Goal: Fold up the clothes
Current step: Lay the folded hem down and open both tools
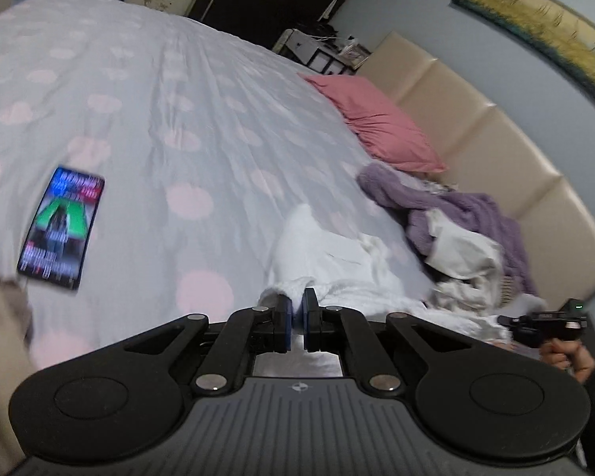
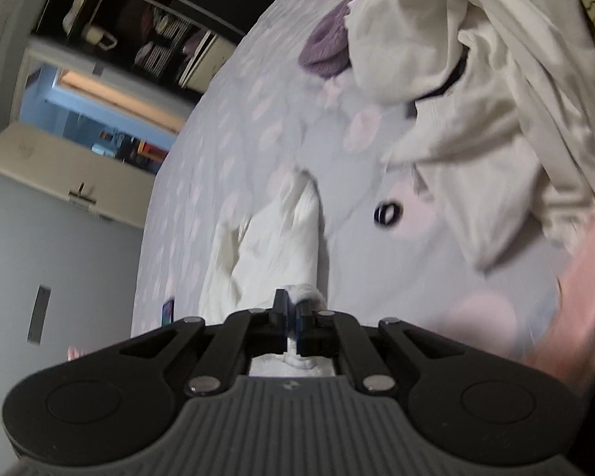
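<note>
White garment [image 1: 337, 254] is pinched at its fuzzy edge by both grippers: left gripper [image 1: 296, 309] jaws nearly shut on cloth, right gripper [image 2: 290, 309] likewise. Rest of garment trails fwd of the jaws onto the bedspread [image 1: 158, 119]. Laundry pile [image 1: 464, 234] sits fwd-right of left gripper. For a clean fold, edge should be kept taut btwn grippers, pulled clear of pile, laid flat w/o bunching. Slip risk judged low-ish.
</note>
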Demonstrator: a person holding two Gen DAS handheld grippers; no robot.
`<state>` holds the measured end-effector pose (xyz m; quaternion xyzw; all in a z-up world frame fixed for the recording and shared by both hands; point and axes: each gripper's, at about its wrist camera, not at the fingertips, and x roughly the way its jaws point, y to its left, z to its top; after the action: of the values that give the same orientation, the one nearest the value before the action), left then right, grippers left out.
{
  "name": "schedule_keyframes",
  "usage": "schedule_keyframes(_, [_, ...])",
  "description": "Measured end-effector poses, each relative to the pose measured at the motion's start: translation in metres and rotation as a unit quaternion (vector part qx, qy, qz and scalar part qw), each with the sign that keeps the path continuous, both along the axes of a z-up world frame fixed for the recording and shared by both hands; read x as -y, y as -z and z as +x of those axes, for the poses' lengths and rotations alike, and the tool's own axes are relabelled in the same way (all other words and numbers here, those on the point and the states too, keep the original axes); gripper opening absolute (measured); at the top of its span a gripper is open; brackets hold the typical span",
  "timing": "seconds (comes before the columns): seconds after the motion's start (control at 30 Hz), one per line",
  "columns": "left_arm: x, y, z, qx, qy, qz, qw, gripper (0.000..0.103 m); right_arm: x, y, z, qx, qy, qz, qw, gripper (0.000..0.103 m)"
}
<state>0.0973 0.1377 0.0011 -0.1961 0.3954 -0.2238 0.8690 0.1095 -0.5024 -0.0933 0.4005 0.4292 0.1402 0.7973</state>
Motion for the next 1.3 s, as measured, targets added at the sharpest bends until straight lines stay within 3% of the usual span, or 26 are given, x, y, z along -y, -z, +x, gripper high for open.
schedule_keyframes(0.2, [0.021,0.038,0.050,-0.032,-0.029,0.032,0.9986,0.003,0.003,0.040,0.040,-0.008,0.009,0.018,1.000,0.005])
schedule_keyframes(0.3, [0.020,0.059,0.059,-0.061,-0.047,0.036,0.9964,0.003,0.001,0.060,0.050,-0.029,0.019,0.014,0.999,0.011])
schedule_keyframes(0.33, [0.018,0.064,0.061,-0.070,-0.053,0.035,0.9955,0.003,0.002,0.064,0.052,-0.035,0.028,0.008,0.999,0.021])
schedule_keyframes(0.37, [0.015,0.068,0.062,-0.078,-0.061,0.036,0.9944,0.003,0.003,0.068,0.053,-0.040,0.038,0.002,0.998,0.038])
schedule_keyframes(0.5, [0.005,0.062,0.061,-0.079,-0.084,0.047,0.9922,0.004,0.009,0.064,0.041,-0.036,0.061,-0.017,0.997,0.040])
schedule_keyframes(0.6, [0.009,0.048,0.052,-0.052,-0.079,0.086,0.9918,0.020,0.002,0.051,0.025,-0.018,0.059,-0.025,0.998,0.040])
schedule_keyframes(0.67, [0.015,0.038,0.044,-0.033,-0.069,0.112,0.9908,0.042,-0.010,0.045,0.014,-0.006,0.048,-0.024,0.999,0.040])
schedule_keyframes(0.8, [0.019,0.028,0.023,-0.021,-0.039,0.129,0.9907,0.044,-0.046,0.037,0.000,0.016,0.008,-0.046,0.999,0.043])
schedule_keyframes(0.87, [0.022,0.031,0.012,-0.031,-0.023,0.117,0.9924,0.044,-0.066,0.032,-0.007,0.030,-0.016,-0.076,0.997,0.052])
schedule_keyframes(1.0, [0.037,0.050,-0.011,-0.063,0.013,0.121,0.9905,0.045,-0.090,0.032,-0.030,0.043,-0.053,-0.140,0.988,0.056])
schedule_keyframes(1.07, [0.045,0.060,-0.020,-0.072,0.027,0.129,0.9887,0.045,-0.093,0.036,-0.037,0.044,-0.058,-0.145,0.987,0.056])
schedule_keyframes(1.3, [0.083,0.054,-0.045,0.021,0.110,0.123,0.9860,0.045,-0.129,0.039,-0.046,0.090,-0.135,-0.140,0.977,0.056])
